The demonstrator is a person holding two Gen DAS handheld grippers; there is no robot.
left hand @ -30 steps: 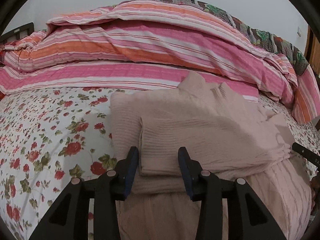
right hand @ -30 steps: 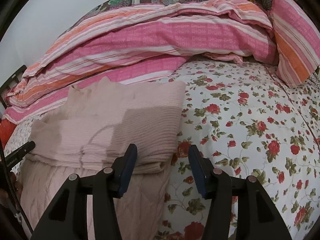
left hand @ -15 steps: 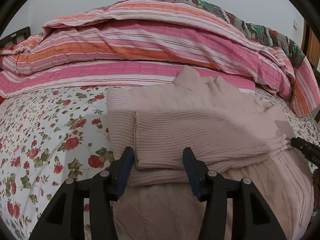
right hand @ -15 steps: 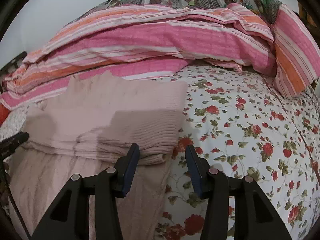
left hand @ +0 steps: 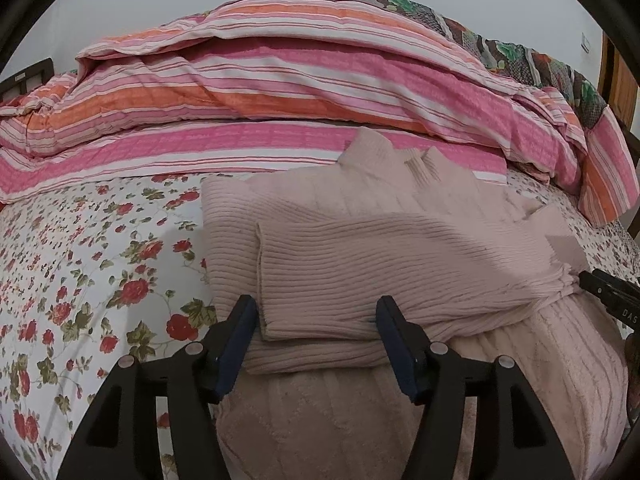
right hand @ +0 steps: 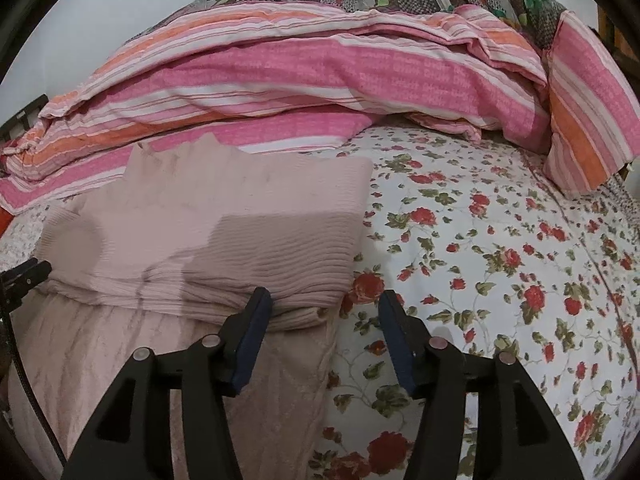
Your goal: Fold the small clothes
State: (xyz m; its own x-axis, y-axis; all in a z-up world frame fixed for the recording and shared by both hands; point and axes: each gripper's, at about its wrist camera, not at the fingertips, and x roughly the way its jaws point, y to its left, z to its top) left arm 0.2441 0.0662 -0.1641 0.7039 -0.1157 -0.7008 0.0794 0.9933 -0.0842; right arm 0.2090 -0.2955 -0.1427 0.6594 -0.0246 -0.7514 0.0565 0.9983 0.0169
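The left hand-held gripper sits low over the bed, pointing fwd at the pink sweater. Its two fingers are spread wide apart w/ nothing in them; the near edge of the folded sleeve lies btwn the tips, but they do not pinch it. The right hand-held gripper is low too, at the sweater's right front corner. Its fingers are also wide apart & empty: one tip is over the knit edge, the other over the sheet w/ red flowers. The sweater lies folded flat on the bed, sleeve laid across its top, neck pointing to the striped pink quilt piled at the back. Its front edge rests on a fuzzy pink blanket that lies near the cameras. In the left view the tip of the right tool peeks in at the far right, just beside the sleeve's bunched end. Vs. half a sec ago: both tools have opened wider, and the sweater looks the same, no new fold. The left one's view has slid a bit to the right; the sweater sits about where it was.
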